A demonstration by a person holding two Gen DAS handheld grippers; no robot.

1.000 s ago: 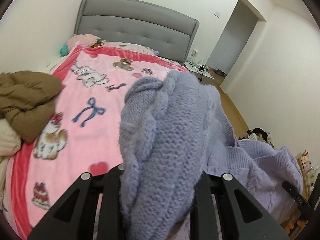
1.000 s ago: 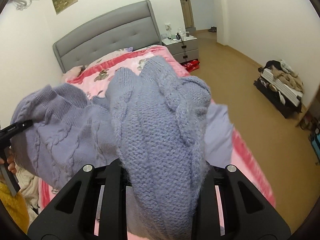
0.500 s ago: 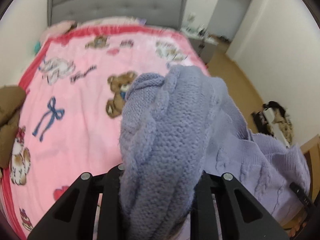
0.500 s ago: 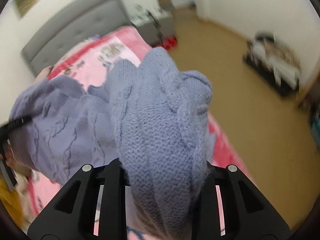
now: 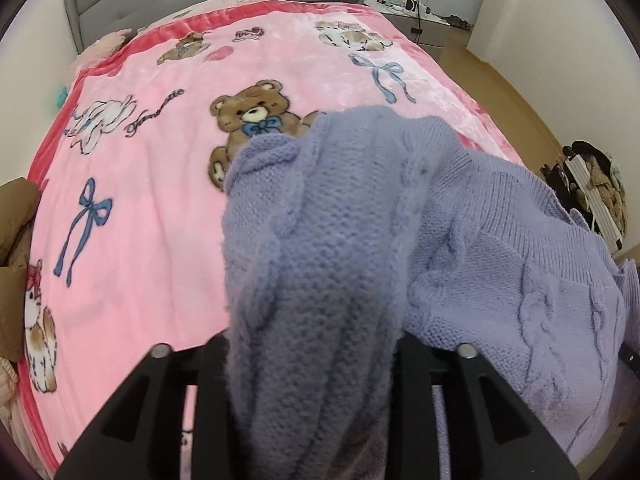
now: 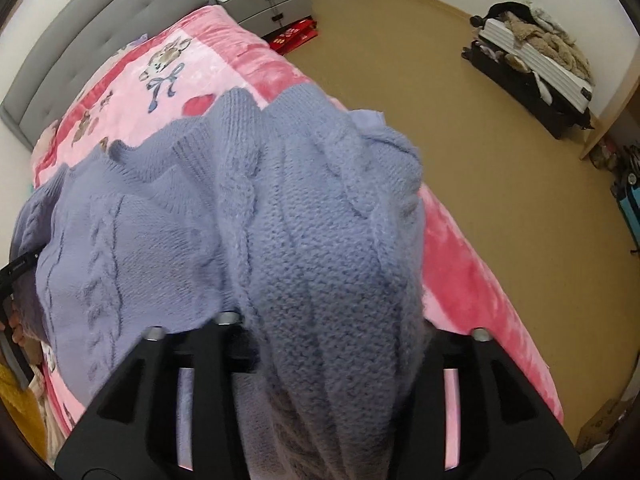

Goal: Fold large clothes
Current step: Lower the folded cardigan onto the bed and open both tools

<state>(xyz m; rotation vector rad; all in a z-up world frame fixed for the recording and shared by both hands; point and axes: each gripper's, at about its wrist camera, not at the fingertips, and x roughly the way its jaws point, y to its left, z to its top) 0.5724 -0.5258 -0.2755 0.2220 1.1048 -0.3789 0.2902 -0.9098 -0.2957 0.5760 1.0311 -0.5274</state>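
A lavender cable-knit sweater (image 5: 500, 260) hangs in front of both cameras over a pink bear-print blanket (image 5: 160, 180) on the bed. A thick bunch of it fills my left gripper (image 5: 316, 340), touching both fingers while the jaws are opening. In the right wrist view the sweater (image 6: 160, 240) drapes to the left, and a bunch of it sits between the jaws of my right gripper (image 6: 332, 332). Those jaws are opening, with a dark gap beside the left finger (image 6: 236, 344). Both sets of fingertips are hidden by the knit. Both grippers point steeply down at the bed.
A brown garment (image 5: 12, 220) lies at the bed's left edge below the grey headboard (image 5: 120, 4). To the right of the bed are wood floor (image 6: 440, 100), a grey nightstand (image 6: 276, 0), a red box (image 6: 294, 36) and a dark suitcase piled with clothes (image 6: 532, 60).
Both grippers have sunk toward the bed and tipped downward with the sweater. Their jaws have widened, the right one more, and the bunches sit looser.
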